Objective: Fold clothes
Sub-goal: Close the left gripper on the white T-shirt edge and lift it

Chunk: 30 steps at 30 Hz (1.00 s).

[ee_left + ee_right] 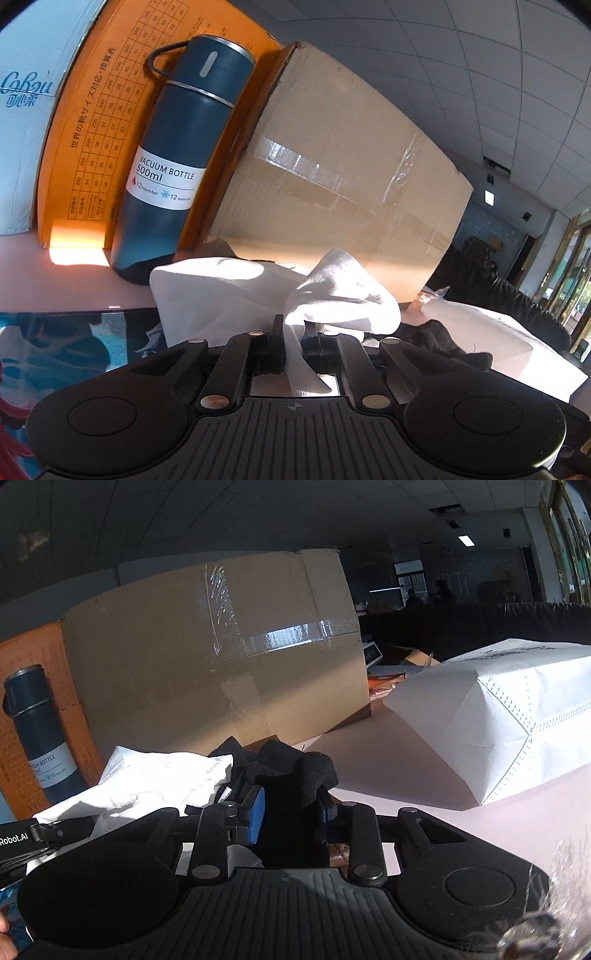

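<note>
A taped cardboard box (pixel 332 166) stood at the back of the pale table (pixel 424 790), a blue vacuum bottle (pixel 177 158) beside it. In front lay a white garment (pixel 221 295), pinched by the left gripper (pixel 293 332). The right gripper (pixel 290 812) clamped a black garment (pixel 291 775) just beside it.

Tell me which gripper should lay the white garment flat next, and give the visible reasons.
Left, probably. The left gripper is already shut on the white garment, pinching a fold of it. The right gripper is shut on black cloth, so it would have to release first.
</note>
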Each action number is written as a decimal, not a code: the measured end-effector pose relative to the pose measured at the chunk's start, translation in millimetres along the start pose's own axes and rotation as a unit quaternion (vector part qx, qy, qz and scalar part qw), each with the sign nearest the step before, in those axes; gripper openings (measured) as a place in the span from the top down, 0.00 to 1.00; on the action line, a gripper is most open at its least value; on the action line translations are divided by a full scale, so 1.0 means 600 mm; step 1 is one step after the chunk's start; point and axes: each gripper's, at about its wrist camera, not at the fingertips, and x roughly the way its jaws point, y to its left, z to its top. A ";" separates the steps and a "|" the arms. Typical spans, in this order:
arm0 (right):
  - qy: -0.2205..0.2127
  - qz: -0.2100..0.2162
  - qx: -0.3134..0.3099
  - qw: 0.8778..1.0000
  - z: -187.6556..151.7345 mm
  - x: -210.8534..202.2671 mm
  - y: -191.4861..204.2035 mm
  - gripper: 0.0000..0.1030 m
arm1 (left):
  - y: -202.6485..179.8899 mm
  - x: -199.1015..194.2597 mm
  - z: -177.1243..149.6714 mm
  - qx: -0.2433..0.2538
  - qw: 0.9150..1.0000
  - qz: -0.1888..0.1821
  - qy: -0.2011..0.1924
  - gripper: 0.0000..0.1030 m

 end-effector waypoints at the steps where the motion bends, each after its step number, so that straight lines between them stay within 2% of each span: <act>1: -0.008 0.000 -0.021 1.000 0.001 -0.004 0.010 0.88 | 0.002 0.002 0.000 -0.002 1.000 -0.005 0.003 0.93; 3: -0.009 0.018 -0.043 0.999 0.007 -0.010 0.026 0.91 | 0.007 0.006 0.000 -0.005 1.000 -0.015 0.008 0.93; 5: 0.001 0.048 -0.027 0.998 0.020 -0.011 0.033 0.92 | 0.011 0.009 0.000 -0.009 1.000 -0.024 0.013 0.94; 6: 0.002 0.059 -0.018 0.998 0.025 -0.012 0.035 0.93 | 0.017 0.007 0.003 -0.020 0.999 -0.026 0.010 0.97; 11: 0.005 0.116 0.016 0.993 0.060 -0.025 0.065 0.93 | 0.059 -0.015 0.029 -0.094 0.995 -0.028 -0.026 0.97; 14: -0.008 0.145 0.030 0.989 0.088 -0.040 0.091 0.93 | 0.078 -0.040 0.048 -0.112 0.991 0.005 -0.066 0.97; 17: -0.032 0.184 0.056 0.981 0.117 -0.069 0.104 0.93 | 0.082 -0.075 0.073 -0.105 0.987 0.047 -0.115 0.98; 22: -0.082 0.229 0.078 0.967 0.153 -0.130 0.114 0.94 | 0.090 -0.157 0.115 -0.098 0.971 0.070 -0.206 0.98; 27: -0.113 0.257 0.106 0.954 0.177 -0.183 0.104 0.94 | 0.104 -0.256 0.149 -0.110 0.948 0.079 -0.287 0.98; 30: -0.126 0.267 0.120 0.948 0.188 -0.207 0.092 0.94 | 0.109 -0.313 0.161 -0.100 0.935 0.100 -0.326 0.98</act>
